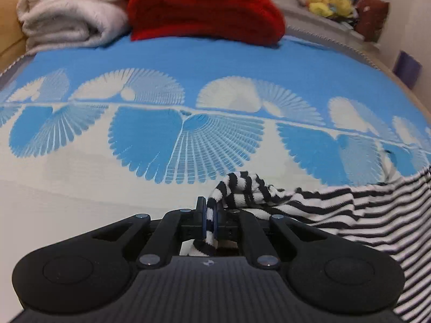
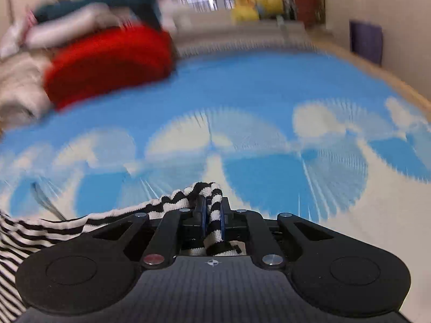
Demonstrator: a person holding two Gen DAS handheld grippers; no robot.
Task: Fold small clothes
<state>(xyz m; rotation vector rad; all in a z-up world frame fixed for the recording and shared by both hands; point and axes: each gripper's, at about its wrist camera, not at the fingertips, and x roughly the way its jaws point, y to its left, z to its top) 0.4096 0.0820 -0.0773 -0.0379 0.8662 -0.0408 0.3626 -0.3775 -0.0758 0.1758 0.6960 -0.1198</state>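
Left wrist view first, and we see the left gripper (image 1: 209, 210) with its black jaws pressed together on a bunched edge of the black-and-white striped knit garment (image 1: 350, 210); a fold of it pokes up between the blue pads and a strip hangs down behind them. From that pinch the striped cloth runs off toward four o'clock, lying on the blue and cream bedspread with fan-shaped prints (image 1: 188, 62). Up at twelve o'clock sits a folded red knitted blanket (image 1: 207, 8), with a folded off-white fleece blanket (image 1: 70, 13) touching it at eleven, and yellow plush toys (image 1: 330, 4) well apart at one o'clock. Over to the right wrist view, heavily blurred: we find the right gripper (image 2: 212, 207) likewise clamped shut on a gathered edge of the same garment, and here the stripes trail away toward eight o'clock across the bedspread. The red blanket shows at ten o'clock here.
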